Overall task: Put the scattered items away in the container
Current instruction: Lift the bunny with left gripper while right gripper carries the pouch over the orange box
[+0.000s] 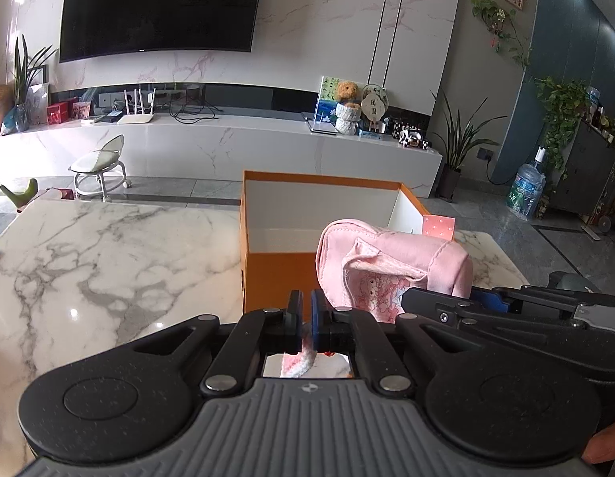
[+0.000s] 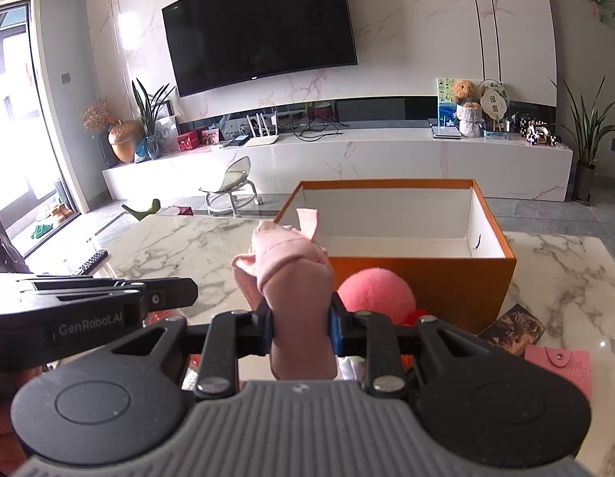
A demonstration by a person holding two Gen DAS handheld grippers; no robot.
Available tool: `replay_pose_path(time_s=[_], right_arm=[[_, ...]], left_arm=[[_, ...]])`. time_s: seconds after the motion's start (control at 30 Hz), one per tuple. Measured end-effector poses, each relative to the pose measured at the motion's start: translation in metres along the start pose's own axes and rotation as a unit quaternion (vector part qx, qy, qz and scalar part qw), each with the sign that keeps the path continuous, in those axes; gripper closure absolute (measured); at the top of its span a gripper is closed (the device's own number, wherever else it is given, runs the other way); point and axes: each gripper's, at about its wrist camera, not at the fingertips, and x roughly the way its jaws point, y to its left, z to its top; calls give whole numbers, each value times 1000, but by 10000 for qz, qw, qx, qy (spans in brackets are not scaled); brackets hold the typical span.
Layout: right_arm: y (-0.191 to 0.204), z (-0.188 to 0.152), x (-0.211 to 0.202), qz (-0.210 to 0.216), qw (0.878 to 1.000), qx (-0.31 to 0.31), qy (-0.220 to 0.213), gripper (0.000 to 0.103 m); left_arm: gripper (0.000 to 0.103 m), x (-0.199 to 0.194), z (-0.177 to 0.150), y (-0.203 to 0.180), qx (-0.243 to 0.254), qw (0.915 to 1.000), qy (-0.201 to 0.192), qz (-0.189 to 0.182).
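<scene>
Two grippers are up over the marble table [image 1: 108,246], one in each of your hands. Your right gripper [image 2: 300,328] squeezes one pink cloth bag [image 2: 295,278] between its jaws and holds it up just in front of the orange box [image 2: 446,282]. Your left gripper [image 1: 303,320] has its jaws almost together, with only a thin slit between them; a bit of pink and white cloth [image 1: 297,361] shows under them, but you cannot tell if they pinch it.

There is one orange box, open on top, with white walls inside, and it looks empty.

The left view shows the bag's flat side with a cartoon picture [image 1: 381,290] on it, and one small pink dotted card [image 1: 438,227] by the box's right edge. The right view does not show those. It shows one fluffy pink ball [image 2: 377,292] on the table against the box's front, one dark picture card [image 2: 512,328], one pink snap wallet [image 2: 562,367] and one black remote [image 2: 89,262] far left.
</scene>
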Motion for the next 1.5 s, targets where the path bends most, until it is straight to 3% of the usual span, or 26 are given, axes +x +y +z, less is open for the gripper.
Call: replay_pose_path(time_s=[0.5,1.03,1.2,1.5], right_arm=[[-14,66,-9,48,9982,231,-555,74],[-58,126,47,27,9958,530,-747,74],[-66,131,75,-19,9967,521,-624,74],[-82,116,115,-52,9978,647,-154,74]], left_arm=[[99,3,68,-9,151,9975,-579,-379],[103,52,151,-28,642,9915,-1094,-282],[103,80,157,-40,915,9912,-947,-151],[103,112,133,-22,778,9965,-311,-49]])
